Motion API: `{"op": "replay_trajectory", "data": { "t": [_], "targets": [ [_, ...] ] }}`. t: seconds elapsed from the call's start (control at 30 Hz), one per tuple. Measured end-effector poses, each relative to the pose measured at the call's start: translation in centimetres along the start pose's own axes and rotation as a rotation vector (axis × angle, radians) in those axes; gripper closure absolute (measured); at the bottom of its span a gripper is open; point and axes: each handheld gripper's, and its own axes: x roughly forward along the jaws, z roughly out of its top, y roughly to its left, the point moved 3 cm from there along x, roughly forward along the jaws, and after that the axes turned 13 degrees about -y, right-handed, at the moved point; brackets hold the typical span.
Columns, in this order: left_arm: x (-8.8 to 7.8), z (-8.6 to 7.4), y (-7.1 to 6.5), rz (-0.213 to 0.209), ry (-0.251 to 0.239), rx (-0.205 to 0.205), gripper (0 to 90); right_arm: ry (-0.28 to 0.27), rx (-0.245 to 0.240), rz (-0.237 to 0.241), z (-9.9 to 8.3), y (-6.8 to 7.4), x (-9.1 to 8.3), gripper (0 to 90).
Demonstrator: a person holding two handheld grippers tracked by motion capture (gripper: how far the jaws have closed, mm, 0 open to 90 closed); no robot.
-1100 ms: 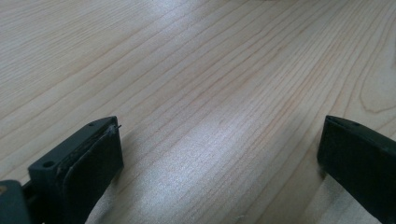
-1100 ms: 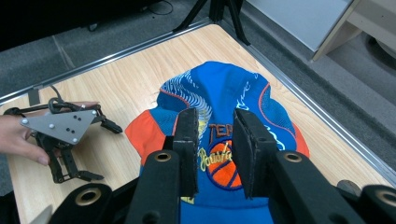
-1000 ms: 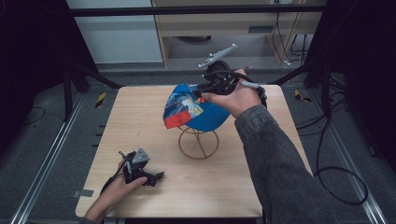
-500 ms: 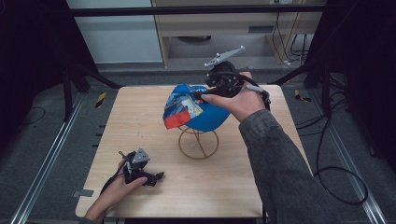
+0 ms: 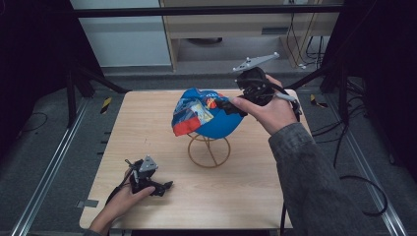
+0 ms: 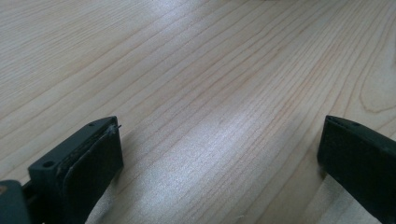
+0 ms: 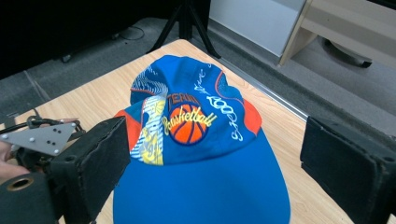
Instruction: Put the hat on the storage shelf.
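A blue cap point(image 5: 206, 115) with orange panels and a basketball logo sits on a wire stand point(image 5: 209, 150) at the middle of the wooden table point(image 5: 147, 128). My right gripper point(image 5: 231, 104) hovers at the cap's right side, by its brim. In the right gripper view the jaws have just been opening and now stand wide, either side of the blue brim point(image 7: 201, 186), without pressing on it. My left gripper point(image 5: 164, 187) rests on the table at the front left, open, with bare wood between its fingers point(image 6: 93, 158).
Behind the table stand a wooden shelf unit point(image 5: 246, 29) and a white cabinet point(image 5: 123, 34). Dark tripod legs point(image 5: 93, 78) flank the back left corner. Metal rails point(image 5: 44, 177) run along both sides, and cables point(image 5: 354, 182) lie on the floor at the right.
My right gripper's jaws have opened and let go of the cap's brim, and the hand has drifted a little to the right. The left hand has kept still.
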Motion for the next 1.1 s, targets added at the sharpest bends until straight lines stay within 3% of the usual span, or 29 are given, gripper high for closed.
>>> {"op": "replay_trajectory", "data": {
  "t": [0.4,0.73,1.1],
  "targets": [
    [0.0,0.0,0.0,0.0,0.0,0.0,0.0,-0.015,0.019,-0.012,-2.0,-1.4,-2.6,6.5],
    [0.0,0.0,0.0,0.0,0.0,0.0,0.0,-0.029,0.035,-0.05,-3.8,-2.0,-4.6,7.4],
    [0.0,0.0,0.0,0.001,-0.003,0.0,0.0,-0.034,0.046,-0.092,-7.4,-2.7,-6.9,11.2]
  ]
}}
